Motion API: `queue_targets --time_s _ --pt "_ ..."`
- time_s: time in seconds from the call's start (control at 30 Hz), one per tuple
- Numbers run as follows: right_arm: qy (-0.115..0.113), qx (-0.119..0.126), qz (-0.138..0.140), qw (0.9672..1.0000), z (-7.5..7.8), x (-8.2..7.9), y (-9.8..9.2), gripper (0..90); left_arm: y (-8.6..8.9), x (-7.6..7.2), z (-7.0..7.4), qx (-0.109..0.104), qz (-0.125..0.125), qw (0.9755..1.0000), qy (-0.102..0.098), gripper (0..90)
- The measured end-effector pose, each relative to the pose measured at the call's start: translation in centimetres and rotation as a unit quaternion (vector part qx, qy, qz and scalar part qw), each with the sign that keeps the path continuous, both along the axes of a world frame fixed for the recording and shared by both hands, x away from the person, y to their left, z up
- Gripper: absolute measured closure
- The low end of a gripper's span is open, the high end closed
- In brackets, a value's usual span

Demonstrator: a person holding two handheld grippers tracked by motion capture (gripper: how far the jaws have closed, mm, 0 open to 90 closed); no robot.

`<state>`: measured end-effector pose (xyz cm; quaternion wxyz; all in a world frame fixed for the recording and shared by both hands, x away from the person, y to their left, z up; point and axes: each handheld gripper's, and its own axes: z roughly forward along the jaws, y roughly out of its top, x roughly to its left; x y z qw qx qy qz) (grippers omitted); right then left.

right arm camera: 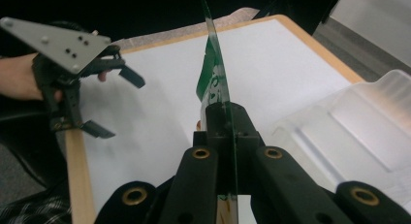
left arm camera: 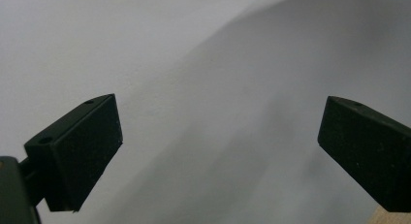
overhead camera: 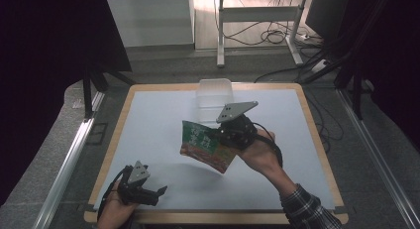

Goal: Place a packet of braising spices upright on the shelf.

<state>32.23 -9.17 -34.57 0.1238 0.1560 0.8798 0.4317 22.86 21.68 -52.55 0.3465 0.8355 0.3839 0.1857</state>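
Left gripper rests at the near-left edge of the worktop, jaws spread wide with nothing between them; the left gripper view looks past both black pads at bare white surface. I judge it idle for this step and will leave it parked there, clear of the carry path.

Right gripper is pressed together on the edge of a flat snack packet, green and red print, held in the air above the middle of the worktop. In the right gripper view the packet stands edge-on, a thin line rising straight out of the closed jaws, so the pinch sits on the seam or a flat margin, not on the filled body.

Step in hand, as I read it: carry the packet to the clear plastic container at the far side of the worktop and put it in.

Notes for doing it well:
- Pinch is narrow and the packet hangs off to one side. Keep the wrist steady; a quick swing could peel it out of the jaws.
- Keep the packet's low corner above the near wall of the container before moving across.
- The container is light and translucent; a knock from the packet or the jaws could slide it. Approach from above, not from the side.
- Turn the packet so its long side runs along the container's long side, then lower it inside the walls before spreading the jaws.
- Release low, so it settles flat rather than tipping over the rim.
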Motion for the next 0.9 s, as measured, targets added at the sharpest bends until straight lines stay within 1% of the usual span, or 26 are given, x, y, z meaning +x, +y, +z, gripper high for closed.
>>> queue_targets --time_s 0.07,0.1,0.2,0.23,0.27,0.33,0.47,0.5,0.53,0.6,0.63,0.67,0.73,0.77,0.8,0.87,0.9 --pt "-0.001 0.002 -0.001 1.0000 0.1 0.3 0.0 89.3 0.0 0.0 0.0 0.000 0.000 1.0000 0.000 2.2" --pt "0.002 0.007 -0.004 1.0000 0.2 0.8 0.1 89.3 0.0 0.0 0.0 0.000 0.000 1.0000 0.000 2.1" --pt "0.004 0.014 -0.005 0.9999 0.2 1.6 0.4 89.3 0.0 0.0 0.0 -0.001 0.000 1.0000 0.000 2.1" --pt "0.004 0.014 -0.005 0.9999 0.2 1.6 0.4 89.3 0.0 0.0 0.0 -0.002 0.000 1.0000 0.000 2.1" --pt "0.008 0.017 -0.005 0.9998 0.2 1.8 0.5 89.3 0.0 0.0 0.0 -0.002 0.000 1.0000 0.000 2.1" --pt "0.009 0.024 -0.005 0.9997 0.2 2.6 0.9 89.3 0.1 0.0 0.0 -0.003 0.000 1.0000 0.001 2.1" --pt "0.005 0.023 -0.006 0.9997 0.3 3.3 1.5 89.3 0.1 0.0 0.0 -0.004 0.000 1.0000 0.001 2.0" --pt "0.002 0.024 -0.008 0.9997 0.4 3.8 1.8 89.3 0.1 0.0 0.0 -0.004 0.000 1.0000 0.001 2.0" --pt "0.002 0.024 -0.008 0.9997 0.4 3.8 1.8 89.3 0.1 0.0 0.0 -0.005 0.001 1.0000 0.001 2.0" --pt "0.007 0.029 -0.011 0.9995 0.5 4.8 2.3 89.3 0.1 0.0 0.0 -0.009 0.002 1.0000 0.001 1.9" --pt "0.007 0.029 -0.011 0.9995 0.5 4.8 2.3 89.3 0.1 0.0 0.0 -0.009 0.002 1.0000 0.001 1.8" --pt "0.012 0.035 -0.013 0.9992 0.4 5.5 2.6 89.3 0.1 0.0 0.0 -0.010 0.003 0.9999 -0.001 1.8" --pt "0.016 0.039 -0.013 0.9990 0.4 6.2 3.0 89.3 0.1 0.0 0.0 -0.010 0.002 0.9999 -0.001 1.9" --pt "0.016 0.039 -0.013 0.9990 0.4 6.2 3.0 89.3 0.1 0.0 0.0 -0.010 0.002 1.0000 -0.001 1.9" --pt "0.021 0.044 -0.013 0.9987 0.5 6.8 3.4 89.3 0.1 0.0 0.0 -0.011 0.002 0.9999 -0.001 1.8" --pt "0.021 0.046 -0.013 0.9986 0.5 7.1 3.6 89.3 0.1 0.0 0.0 -0.011 0.002 0.9999 -0.001 1.9" --pt "0.021 0.048 -0.011 0.9986 0.6 7.3 3.8 89.3 0.2 0.0 0.0 -0.008 0.001 1.0000 -0.001 1.9"
